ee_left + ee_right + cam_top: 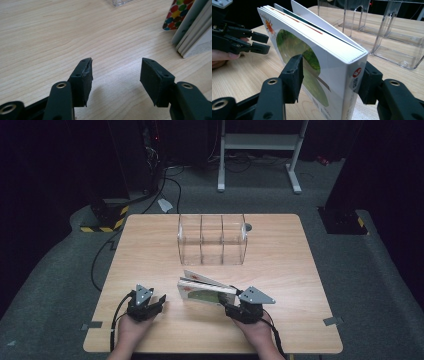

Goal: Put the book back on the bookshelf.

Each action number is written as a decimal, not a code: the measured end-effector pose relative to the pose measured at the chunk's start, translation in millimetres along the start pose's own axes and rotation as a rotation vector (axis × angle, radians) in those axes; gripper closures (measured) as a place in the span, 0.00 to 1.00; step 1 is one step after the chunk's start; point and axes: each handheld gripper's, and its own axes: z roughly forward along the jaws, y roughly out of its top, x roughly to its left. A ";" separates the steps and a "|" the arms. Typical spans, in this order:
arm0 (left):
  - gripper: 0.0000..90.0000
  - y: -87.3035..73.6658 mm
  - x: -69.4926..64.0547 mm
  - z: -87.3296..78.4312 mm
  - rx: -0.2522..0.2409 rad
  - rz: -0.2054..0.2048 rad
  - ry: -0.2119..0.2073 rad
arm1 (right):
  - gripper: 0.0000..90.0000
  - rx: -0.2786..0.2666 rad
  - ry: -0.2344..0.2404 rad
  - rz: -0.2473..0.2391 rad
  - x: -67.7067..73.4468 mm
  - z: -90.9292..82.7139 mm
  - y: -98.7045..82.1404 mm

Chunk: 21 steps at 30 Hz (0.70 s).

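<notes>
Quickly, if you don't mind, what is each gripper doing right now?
Left gripper: open, holding nothing, above the table.
Right gripper: shut on the book, held upright on its edge.

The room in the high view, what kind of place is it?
Probably a lab or recording studio, not a home. A lone wooden table stands on grey carpet among dark walls, cables trail over the floor, and hazard-striped blocks sit beside it.
</notes>
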 end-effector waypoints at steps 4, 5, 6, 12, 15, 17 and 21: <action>0.48 1.4 2.3 4.3 0.030 -0.006 -0.010 | 0.53 -0.010 0.005 -0.013 -0.9 -1.8 -0.4; 0.48 1.5 2.7 4.7 0.032 -0.005 -0.014 | 0.53 -0.013 -0.001 -0.019 -0.5 -2.4 -0.4; 0.48 1.6 2.8 4.9 0.037 -0.005 -0.019 | 0.54 -0.019 -0.001 -0.027 -0.4 -3.2 -0.2; 0.46 1.9 -1.6 6.8 0.062 0.037 -0.013 | 0.56 -0.036 -0.003 -0.034 -0.1 -4.2 2.4; 0.46 1.6 -3.4 6.0 0.061 0.053 -0.008 | 0.60 -0.031 0.003 -0.058 1.9 -4.5 2.9; 0.46 1.6 -3.0 5.8 0.062 0.051 -0.009 | 0.66 -0.029 0.016 -0.079 3.9 -4.4 3.2; 0.46 1.5 -2.8 5.7 0.063 0.048 -0.010 | 0.78 -0.022 0.048 -0.114 10.1 -3.8 3.9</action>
